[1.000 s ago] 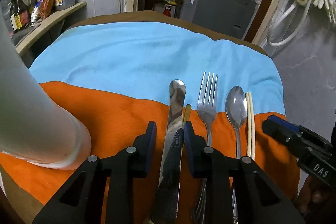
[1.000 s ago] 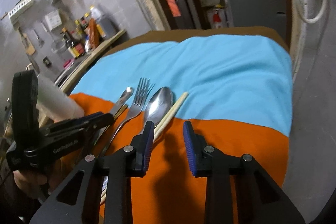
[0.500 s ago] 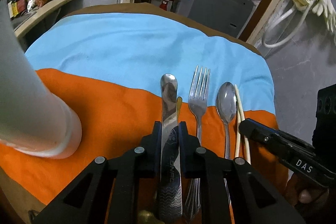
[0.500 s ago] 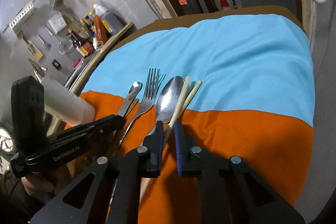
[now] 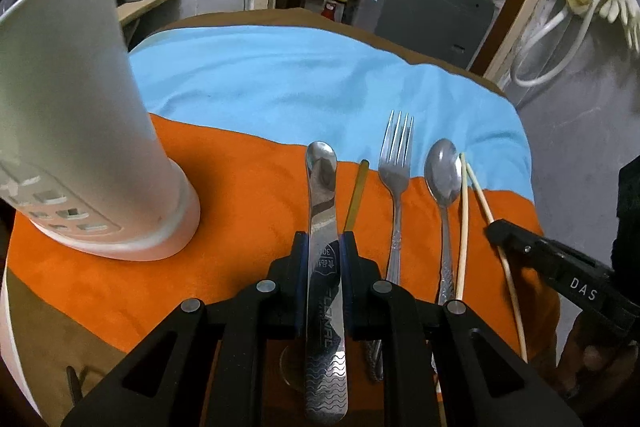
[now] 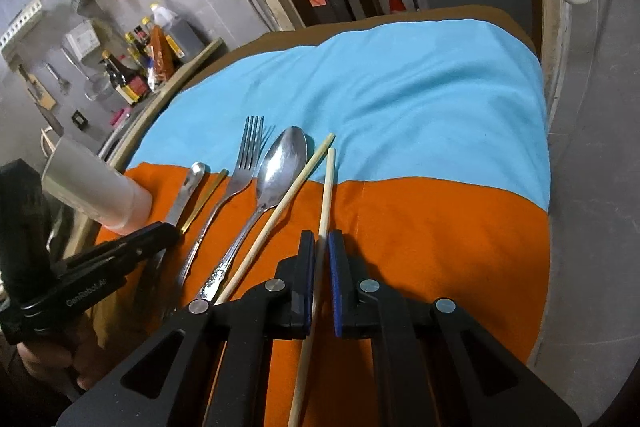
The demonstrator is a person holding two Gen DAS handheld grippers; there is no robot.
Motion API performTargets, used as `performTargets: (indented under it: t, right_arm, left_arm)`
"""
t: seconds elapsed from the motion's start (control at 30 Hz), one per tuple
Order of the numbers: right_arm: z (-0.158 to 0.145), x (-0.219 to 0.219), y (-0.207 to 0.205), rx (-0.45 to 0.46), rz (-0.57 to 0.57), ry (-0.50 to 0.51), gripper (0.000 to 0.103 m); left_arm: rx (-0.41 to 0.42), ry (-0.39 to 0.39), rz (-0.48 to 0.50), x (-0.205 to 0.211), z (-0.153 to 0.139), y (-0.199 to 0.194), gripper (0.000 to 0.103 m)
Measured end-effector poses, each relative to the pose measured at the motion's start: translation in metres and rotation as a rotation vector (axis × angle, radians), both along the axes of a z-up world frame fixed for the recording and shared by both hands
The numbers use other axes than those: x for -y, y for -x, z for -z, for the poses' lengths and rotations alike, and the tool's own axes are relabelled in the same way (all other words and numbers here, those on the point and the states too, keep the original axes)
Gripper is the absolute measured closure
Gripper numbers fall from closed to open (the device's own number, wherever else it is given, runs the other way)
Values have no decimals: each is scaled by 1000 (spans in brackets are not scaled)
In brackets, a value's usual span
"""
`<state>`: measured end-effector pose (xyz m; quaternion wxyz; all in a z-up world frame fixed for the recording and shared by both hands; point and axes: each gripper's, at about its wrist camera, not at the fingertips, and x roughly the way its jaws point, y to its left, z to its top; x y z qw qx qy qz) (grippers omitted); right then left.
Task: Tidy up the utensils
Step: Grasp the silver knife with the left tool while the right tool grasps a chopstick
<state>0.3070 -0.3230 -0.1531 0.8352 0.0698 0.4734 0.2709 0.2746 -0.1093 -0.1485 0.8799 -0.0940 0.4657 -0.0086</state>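
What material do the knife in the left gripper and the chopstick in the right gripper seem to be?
Knife: probably stainless steel, polished, because it mirrors the room. Chopstick: looks like pale bamboo or wood, matte and without shine; plastic cannot be excluded.

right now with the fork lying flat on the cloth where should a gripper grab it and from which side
Take the fork by its slim handle just below the tines, coming from above with the fingers straddling it crosswise. It lies flat on the orange cloth, tines away, between the gold stick and the spoon, so only the narrow neck leaves room on both sides.
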Motion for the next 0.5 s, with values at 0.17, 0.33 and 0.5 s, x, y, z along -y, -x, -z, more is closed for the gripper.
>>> performTargets:
  t: [0.17,0.33,0.5]
  right_arm:
    - [0,-1,1,-1,2,17,97]
    - [0,-3,1,-11,-1,32,97]
    - [0,-6,-4,-43,9,43,96]
  left_arm:
    - [-42,6,16,-3,1,-10,90]
    - [-80,45,24,-7,3,-25,90]
    - [-95,55,33,-8,3,-29,90]
